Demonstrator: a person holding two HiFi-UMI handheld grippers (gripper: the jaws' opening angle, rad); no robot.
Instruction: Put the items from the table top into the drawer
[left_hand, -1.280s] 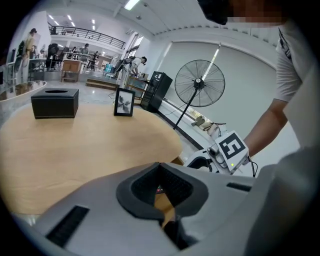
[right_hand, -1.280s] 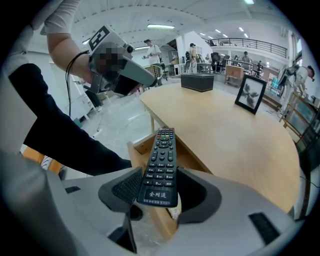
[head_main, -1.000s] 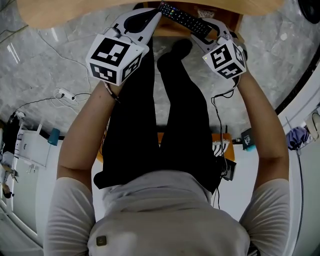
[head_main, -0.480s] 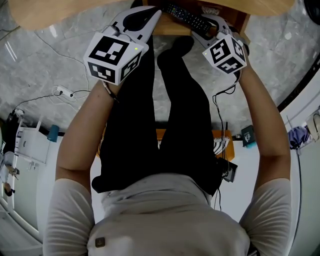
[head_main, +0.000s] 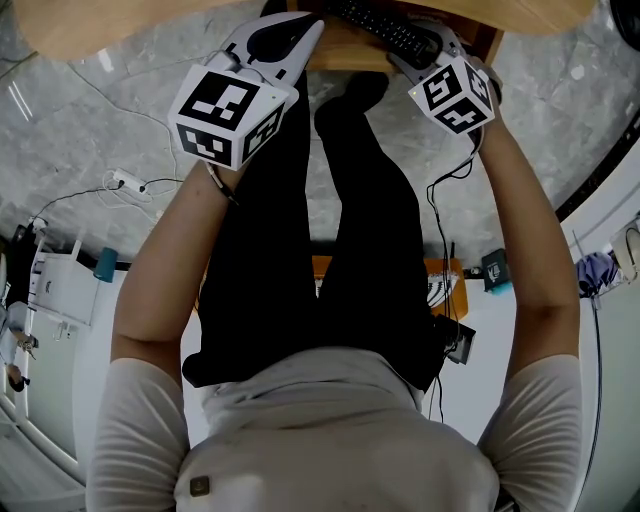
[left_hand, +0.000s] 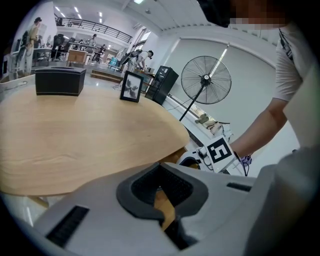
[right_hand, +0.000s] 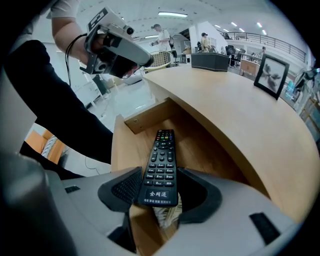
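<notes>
My right gripper (right_hand: 160, 192) is shut on the near end of a black remote control (right_hand: 161, 165), with a pad pressed on each long side. The remote points into the open wooden drawer (right_hand: 125, 150) under the round table (right_hand: 240, 110) and hangs just above its floor. In the head view the remote (head_main: 385, 25) and right gripper (head_main: 425, 50) sit at the drawer (head_main: 350, 55) at the top edge. My left gripper (head_main: 290, 30) hovers to the left beside the drawer front. Its jaws (left_hand: 161, 187) are shut with nothing in them.
On the table top (left_hand: 75, 140) stand a black box (left_hand: 59, 81) and a picture frame (left_hand: 132, 86) at the far side. A pale object (right_hand: 167, 215) lies in the drawer under the remote. The person's legs (head_main: 340, 230) are below the drawer. Cables and a power strip (head_main: 125, 185) lie on the floor.
My right gripper has sunk with the remote towards the drawer, sliding up and out of the head view. The left gripper has dropped slightly and stays shut.
</notes>
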